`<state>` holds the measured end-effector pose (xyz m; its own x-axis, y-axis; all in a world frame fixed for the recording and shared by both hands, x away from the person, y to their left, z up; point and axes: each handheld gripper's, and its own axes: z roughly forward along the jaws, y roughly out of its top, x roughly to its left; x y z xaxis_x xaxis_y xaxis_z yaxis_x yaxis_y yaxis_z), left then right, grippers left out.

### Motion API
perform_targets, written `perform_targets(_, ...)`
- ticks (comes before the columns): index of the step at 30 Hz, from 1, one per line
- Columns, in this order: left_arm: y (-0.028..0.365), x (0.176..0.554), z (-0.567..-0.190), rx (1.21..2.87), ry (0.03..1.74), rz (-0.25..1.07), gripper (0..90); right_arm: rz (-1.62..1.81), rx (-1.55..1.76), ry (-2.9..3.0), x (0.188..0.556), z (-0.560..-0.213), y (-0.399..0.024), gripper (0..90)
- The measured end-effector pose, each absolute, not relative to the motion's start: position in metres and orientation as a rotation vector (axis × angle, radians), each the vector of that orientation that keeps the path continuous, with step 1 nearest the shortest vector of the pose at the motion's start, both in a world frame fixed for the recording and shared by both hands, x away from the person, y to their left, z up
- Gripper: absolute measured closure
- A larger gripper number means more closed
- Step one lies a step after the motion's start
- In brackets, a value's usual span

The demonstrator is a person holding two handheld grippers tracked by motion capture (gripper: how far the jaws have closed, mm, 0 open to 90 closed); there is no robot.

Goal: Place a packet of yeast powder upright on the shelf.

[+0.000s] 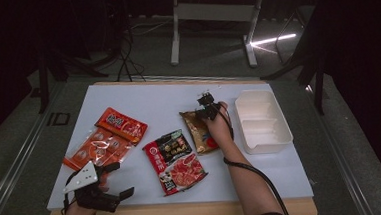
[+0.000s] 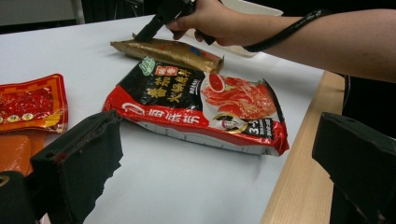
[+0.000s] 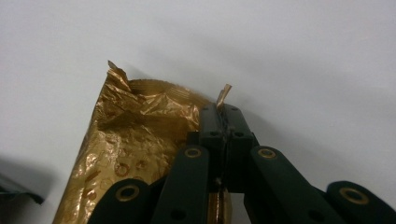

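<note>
- Gold packet lies flat on the white table top, mid-table, far end toward the white tray; its near end touches or just overlaps the big red-and-black packet.
- Your right gripper has its jaws pinched together on the gold packet's far corner (a foil tip pokes up between the pads).
- Packet's top edge is crinkled, the other corner curls up a bit.
- In the high view your right hand sits over the gold packet, gripper pointing away from you; cable trails back along your forearm.
- White tray stands just right of that hand, two compartments, apart from the packet.
- Your left gripper rests at the near left edge of the table, jaws wide apart, nothing between them (red-and-black packet lies ahead of it).
- Two orange-red packets lie at the left, overlapping each other, well apart from the gold one.
</note>
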<state>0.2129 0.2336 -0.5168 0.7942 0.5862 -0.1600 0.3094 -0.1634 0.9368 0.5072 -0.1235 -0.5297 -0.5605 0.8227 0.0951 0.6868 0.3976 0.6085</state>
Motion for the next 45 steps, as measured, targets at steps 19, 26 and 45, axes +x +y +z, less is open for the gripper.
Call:
perform_targets(19,0.231,0.213,-0.517,1.771,0.697,0.293,2.0,1.152,1.214,2.367,0.467,-0.470,-0.134,89.6)
perform_targets(26,0.231,0.213,-0.517,1.772,0.701,0.300,2.0,1.265,1.153,2.359,0.447,-0.446,-0.137,89.8)
perform_targets(45,0.231,0.214,-0.518,1.783,0.707,0.301,2.0,1.401,1.029,2.288,0.423,-0.384,-0.153,89.9)
